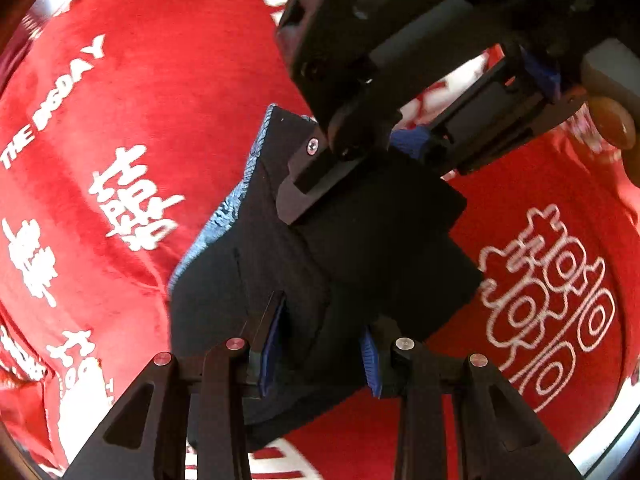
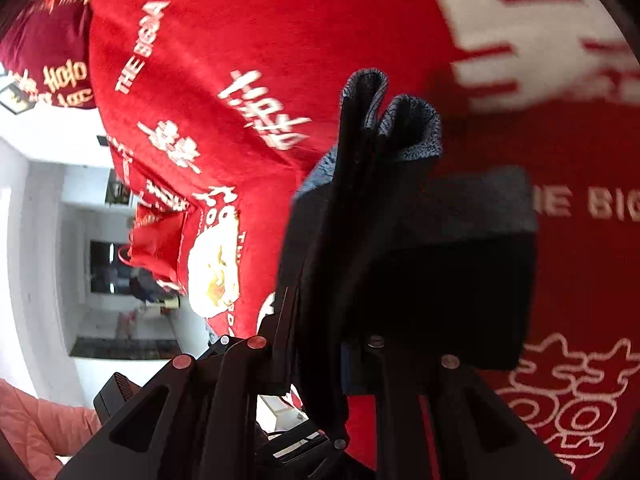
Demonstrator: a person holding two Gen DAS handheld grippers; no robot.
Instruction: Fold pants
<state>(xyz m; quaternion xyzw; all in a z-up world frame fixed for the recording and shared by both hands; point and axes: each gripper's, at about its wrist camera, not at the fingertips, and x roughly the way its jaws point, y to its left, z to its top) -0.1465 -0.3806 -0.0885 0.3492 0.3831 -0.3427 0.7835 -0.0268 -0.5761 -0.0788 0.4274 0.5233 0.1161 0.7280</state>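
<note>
A red blanket (image 1: 168,80) printed with white lettering fills both views and serves as the work surface, and on it, or held just over it, is the pair of dark pants (image 1: 280,264), already gathered into a compact, many-layered bundle whose pale blue-grey inner edge shows along its left side. The fold looks late in the job: the bundle reads as a small thick packet, and both tools are on it at once, so this seems to be the last fold or the carry of the finished stack. The left gripper (image 1: 318,354) has its blue-padded fingers a little apart with the near end of the packet pinched between them; the right gripper (image 1: 360,168) comes in from the far right and bites the far end, its fingers closed on the cloth. In the right wrist view the right gripper (image 2: 320,344) shows the same grip, with doubled cloth edges standing up beyond the fingers. The next move probably calls for both grips to travel together so the layers do not slide, then a lowering flat onto the blanket before either lets go. Whether the packet touches the blanket cannot be told, and its underside is hidden. The right wrist view is blurred on its right, with a white room at its left.
</note>
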